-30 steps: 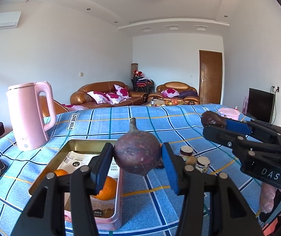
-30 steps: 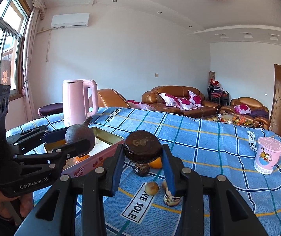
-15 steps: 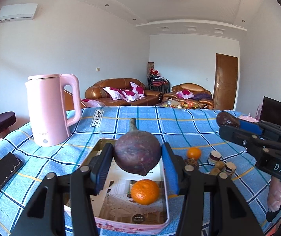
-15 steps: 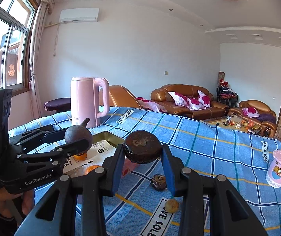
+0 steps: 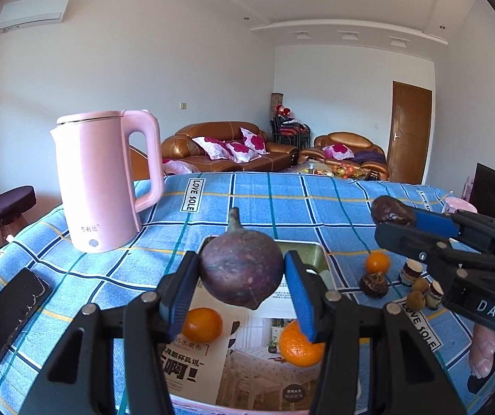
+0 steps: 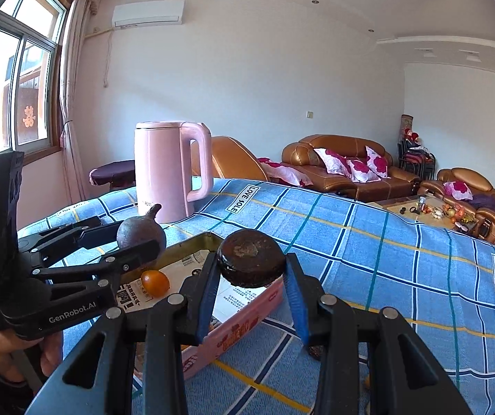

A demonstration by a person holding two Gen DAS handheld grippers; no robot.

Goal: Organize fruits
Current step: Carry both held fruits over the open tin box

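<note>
Above the tin (image 5: 320, 252), the left gripper (image 5: 242, 278) had come forward over its open middle, pinching the stemmed fruit (image 5: 241, 273); the right gripper (image 6: 251, 276) pinched a dark flat fruit (image 6: 251, 263) near the tin's wall, so both looked ready to drop beside the oranges (image 5: 201, 325).

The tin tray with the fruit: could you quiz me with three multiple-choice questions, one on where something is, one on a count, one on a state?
1. The pink kettle stands:
A. inside the tray
B. on the cloth beyond the tray
C. on the floor

2. Oranges lying in the tray, left wrist view:
A. none
B. two
C. five

3. The left gripper is:
A. gaping open
B. shut on the purple fruit
C. lying on the table

Answers: 1 B, it sits on the blue checked cloth, apart from the tray. 2 B, two oranges show there. 3 B, both jaws press the fruit's sides.
</note>
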